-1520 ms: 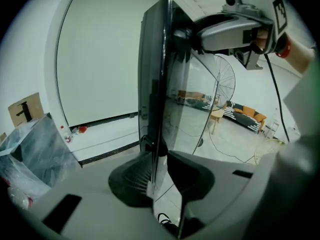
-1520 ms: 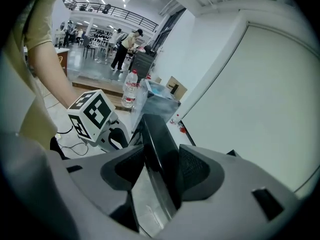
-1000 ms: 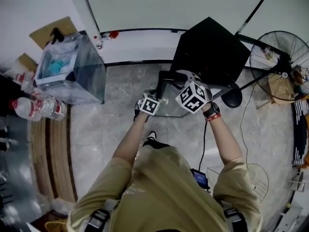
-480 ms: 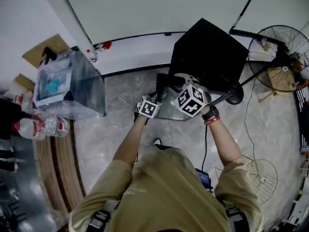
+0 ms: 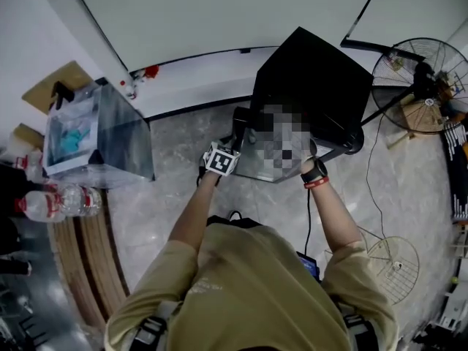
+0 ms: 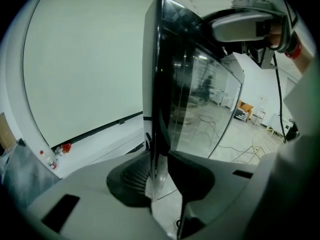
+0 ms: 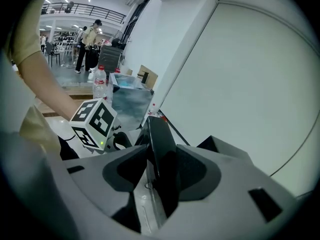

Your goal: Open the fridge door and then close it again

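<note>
A small black fridge (image 5: pixel 314 79) stands on the pale marble floor (image 5: pixel 168 203) against the white wall (image 5: pixel 219 20), right in front of the person. The fridge door (image 6: pixel 154 84), a glass pane in a black frame, is swung out from the fridge's front toward the person, so that its free edge points away from the cabinet.

The left tool (image 6: pixel 161 171) is clamped on that free edge. In the left gripper view the black frame runs upright between the two pads and both pads sit against it. Its marker cube (image 5: pixel 221 159) shows just off the fridge's front left corner.

The right tool (image 7: pixel 160 176) meets the same door nearer the fridge. Its jaws have just been closing, and the dark slab of the door stands tilted between them. The pads appear to press on it from both sides, though a mosaic patch covers this tool in the head view and only its own view shows the contact.

A standing fan (image 5: pixel 417 93) is to the right of the fridge. A loose wire guard (image 5: pixel 391 258) lies on the floor, also to the fridge's right but nearer the person. To the fridge's left is a clear box (image 5: pixel 95 134), with water bottles (image 5: pixel 58 199) lying beyond it.
</note>
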Motion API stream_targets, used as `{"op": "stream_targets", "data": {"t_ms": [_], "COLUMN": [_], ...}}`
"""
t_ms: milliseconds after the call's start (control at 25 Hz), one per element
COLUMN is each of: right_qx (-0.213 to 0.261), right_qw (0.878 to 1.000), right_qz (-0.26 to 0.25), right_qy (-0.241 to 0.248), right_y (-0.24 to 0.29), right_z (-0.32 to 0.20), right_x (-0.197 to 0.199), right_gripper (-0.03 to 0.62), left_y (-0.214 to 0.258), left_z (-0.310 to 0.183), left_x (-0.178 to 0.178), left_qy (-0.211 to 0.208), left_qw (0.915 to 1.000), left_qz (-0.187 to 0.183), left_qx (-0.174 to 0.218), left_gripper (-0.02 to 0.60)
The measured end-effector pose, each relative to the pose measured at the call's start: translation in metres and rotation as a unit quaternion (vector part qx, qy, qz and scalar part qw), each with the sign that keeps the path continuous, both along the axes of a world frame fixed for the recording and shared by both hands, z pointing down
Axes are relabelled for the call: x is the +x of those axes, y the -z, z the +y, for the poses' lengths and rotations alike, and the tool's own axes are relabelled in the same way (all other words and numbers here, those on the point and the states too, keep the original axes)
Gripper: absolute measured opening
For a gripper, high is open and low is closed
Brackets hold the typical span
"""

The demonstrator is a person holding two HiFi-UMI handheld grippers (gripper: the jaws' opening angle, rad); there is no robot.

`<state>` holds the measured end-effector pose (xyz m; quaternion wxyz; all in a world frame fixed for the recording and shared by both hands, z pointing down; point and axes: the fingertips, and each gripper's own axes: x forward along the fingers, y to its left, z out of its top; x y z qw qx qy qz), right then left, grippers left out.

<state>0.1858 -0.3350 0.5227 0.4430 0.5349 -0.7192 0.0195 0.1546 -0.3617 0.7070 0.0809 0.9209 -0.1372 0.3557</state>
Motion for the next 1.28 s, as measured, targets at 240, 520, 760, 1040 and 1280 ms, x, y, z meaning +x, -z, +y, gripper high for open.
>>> {"op": "stream_targets", "data": {"t_ms": [240,520,760,1040,1280], "right_qx": [-0.003,0.001,-0.004,0.000,0.002], "right_qw": [1.000,0.999,0.996,0.993,0.989], "right_qz": [-0.003,0.000,-0.003,0.006,0.013], "right_qy": [-0.021,-0.054,-0.086,-0.121,-0.150], "right_y": [-0.001,-0.003,-0.003,-0.003,-0.003], "right_z": [-0.012,-0.026,-0.038,-0.052,-0.062], "right_x": [0.012,0.029,0.044,0.063,0.076], "right_gripper": [0.193,0.193,0.193,0.195,0.195], "left_y": [0.000,-0.001,-0.001,-0.001,-0.001], "left_z": [-0.012,-0.030,-0.044,-0.057,-0.068], "left_x": [0.017,0.036,0.052,0.073,0.089], "left_qy": [-0.019,-0.050,-0.086,-0.123,-0.151], "left_qw": [0.9998,0.9987,0.9963,0.9924,0.9885], "left_qz": [0.005,0.007,-0.007,-0.003,0.002], "left_qx": [-0.003,0.001,0.000,-0.005,-0.006], "left_gripper": [0.103,0.104,0.104,0.103,0.104]}}
